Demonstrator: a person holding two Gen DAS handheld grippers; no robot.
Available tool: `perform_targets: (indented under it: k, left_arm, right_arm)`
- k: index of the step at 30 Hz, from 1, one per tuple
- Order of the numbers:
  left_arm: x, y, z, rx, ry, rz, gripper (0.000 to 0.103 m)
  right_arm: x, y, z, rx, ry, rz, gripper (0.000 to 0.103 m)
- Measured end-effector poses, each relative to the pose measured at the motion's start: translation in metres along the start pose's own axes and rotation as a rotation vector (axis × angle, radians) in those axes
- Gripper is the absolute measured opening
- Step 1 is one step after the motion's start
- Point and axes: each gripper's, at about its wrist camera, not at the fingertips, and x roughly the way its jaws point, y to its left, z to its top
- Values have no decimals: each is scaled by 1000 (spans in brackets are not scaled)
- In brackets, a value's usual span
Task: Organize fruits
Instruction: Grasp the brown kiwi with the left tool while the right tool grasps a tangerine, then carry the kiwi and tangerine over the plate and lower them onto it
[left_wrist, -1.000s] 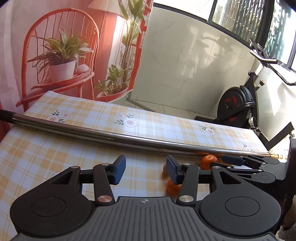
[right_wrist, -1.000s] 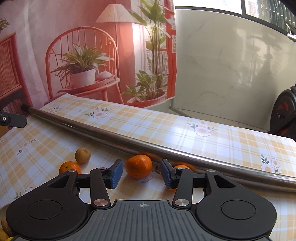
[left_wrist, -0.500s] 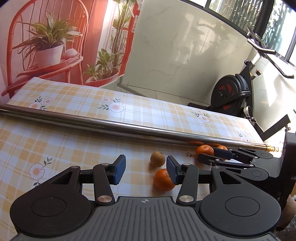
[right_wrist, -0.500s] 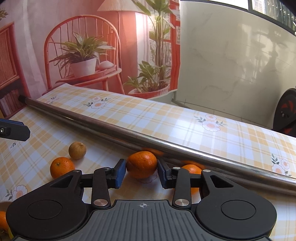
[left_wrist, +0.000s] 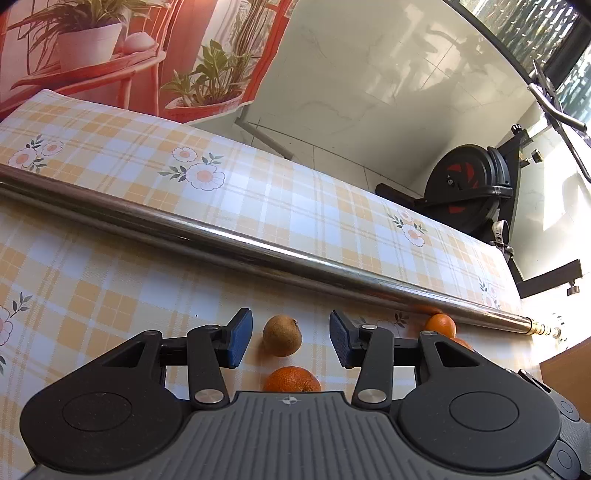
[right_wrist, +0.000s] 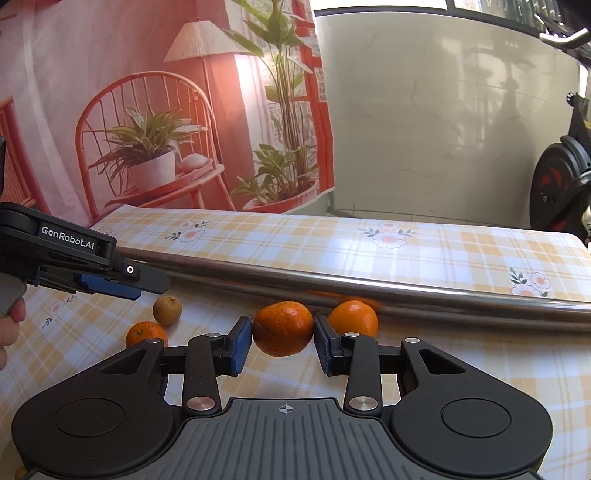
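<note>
Pinching an orange (right_wrist: 282, 328) between its blue fingers (right_wrist: 238, 345), the right gripper (right_wrist: 282, 345) has closed on fruit that lay loose between spread pads a second ago. The left gripper (left_wrist: 290, 338) has come down over the checked worktop (left_wrist: 92, 288); its fingers (left_wrist: 239, 338), just narrowed slightly, stand spread around a small brown fruit (left_wrist: 282, 335) without touching it, where earlier they framed bare cloth. A second orange (left_wrist: 292, 379) lies nearer its body. Farther back, another orange (right_wrist: 352, 317) rests against the steel rod (right_wrist: 406, 291).
</note>
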Motion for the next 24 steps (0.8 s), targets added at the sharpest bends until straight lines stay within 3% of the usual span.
perform_targets:
  k: [7,12,24]
  left_arm:
    - [16,-3,-5,-8,29,4,46]
    - [24,-2,-8,-9,34,5,28]
    - [-18,-5,-20,56,-49,-10,28]
  right_arm:
    - [-29,-12,-12,111,-40,-7,34]
    - [-44,-20,-23,172,-48,-5,34]
    - [-67,-5,-37,153,-40,-13,34]
